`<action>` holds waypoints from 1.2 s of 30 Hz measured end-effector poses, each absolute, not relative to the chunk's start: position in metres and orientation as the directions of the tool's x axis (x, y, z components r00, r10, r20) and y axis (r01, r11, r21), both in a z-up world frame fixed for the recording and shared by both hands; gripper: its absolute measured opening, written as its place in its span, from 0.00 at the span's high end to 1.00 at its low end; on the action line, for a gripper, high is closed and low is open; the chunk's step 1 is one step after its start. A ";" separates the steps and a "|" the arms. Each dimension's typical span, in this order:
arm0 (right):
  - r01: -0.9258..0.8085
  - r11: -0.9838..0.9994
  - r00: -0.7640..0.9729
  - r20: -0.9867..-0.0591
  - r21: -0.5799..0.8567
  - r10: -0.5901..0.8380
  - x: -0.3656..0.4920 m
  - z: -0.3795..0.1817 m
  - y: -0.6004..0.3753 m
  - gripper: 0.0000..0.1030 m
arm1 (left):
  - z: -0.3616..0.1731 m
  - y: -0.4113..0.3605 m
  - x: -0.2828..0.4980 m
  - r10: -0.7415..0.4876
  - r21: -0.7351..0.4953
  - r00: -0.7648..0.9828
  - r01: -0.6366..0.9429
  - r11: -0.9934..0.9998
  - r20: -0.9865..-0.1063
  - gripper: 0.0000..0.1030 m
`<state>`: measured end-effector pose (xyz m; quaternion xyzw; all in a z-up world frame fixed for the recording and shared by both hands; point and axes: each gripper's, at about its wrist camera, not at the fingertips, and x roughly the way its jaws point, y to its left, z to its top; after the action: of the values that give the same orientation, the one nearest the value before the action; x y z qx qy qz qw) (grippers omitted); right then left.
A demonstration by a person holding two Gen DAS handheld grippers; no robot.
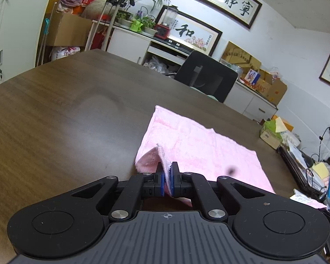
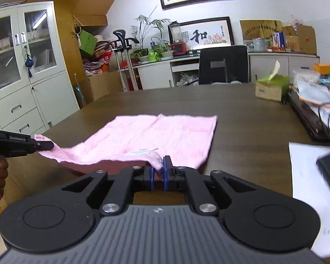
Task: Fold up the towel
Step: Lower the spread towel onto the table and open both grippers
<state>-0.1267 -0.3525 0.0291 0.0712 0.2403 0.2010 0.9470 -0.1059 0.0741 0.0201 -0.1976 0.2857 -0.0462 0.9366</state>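
both grippers, left [image 1: 168, 176] and right [image 2: 158, 171], have fingers clamped on near corners of the towel [image 2: 165, 136], lifted off the table [image 2: 242, 114]; next, carry them across to the far edge.

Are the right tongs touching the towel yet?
Touching. In the right wrist view the towel edge runs down between the right tongs' blue pads, lifted off the table.

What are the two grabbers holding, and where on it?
Both hold the pink terry towel: the left gripper and the right gripper each pinch a near corner, lifted off the brown wooden table.
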 end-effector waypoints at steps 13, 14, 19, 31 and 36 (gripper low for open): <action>-0.233 0.928 0.815 -0.462 0.290 0.349 -0.004 0.040 -0.364 0.91 | 0.035 0.051 0.028 -0.141 -0.387 0.811 -0.112 0.915 -0.567 0.95; -0.225 0.928 0.813 -0.468 0.295 0.346 0.002 0.037 -0.365 0.91 | 0.033 0.050 0.034 -0.141 -0.387 0.810 -0.113 0.915 -0.569 0.95; -0.201 0.929 0.803 -0.491 0.311 0.338 0.026 0.022 -0.369 0.90 | 0.027 0.046 0.059 -0.120 -0.372 0.807 -0.130 0.919 -0.579 0.95; -0.144 0.931 0.789 -0.529 0.335 0.312 0.067 -0.005 -0.372 0.90 | 0.004 0.031 0.102 -0.091 -0.308 0.771 -0.141 0.941 -0.630 0.90; -0.114 0.936 0.784 -0.549 0.334 0.291 0.080 -0.013 -0.376 0.87 | -0.003 0.034 0.108 -0.092 -0.310 0.764 -0.146 0.939 -0.639 0.58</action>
<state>0.0799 -0.3763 -0.0133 0.1427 0.3105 0.1086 0.9335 0.1084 0.0335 -0.0028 -0.1737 0.3435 0.0147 0.9228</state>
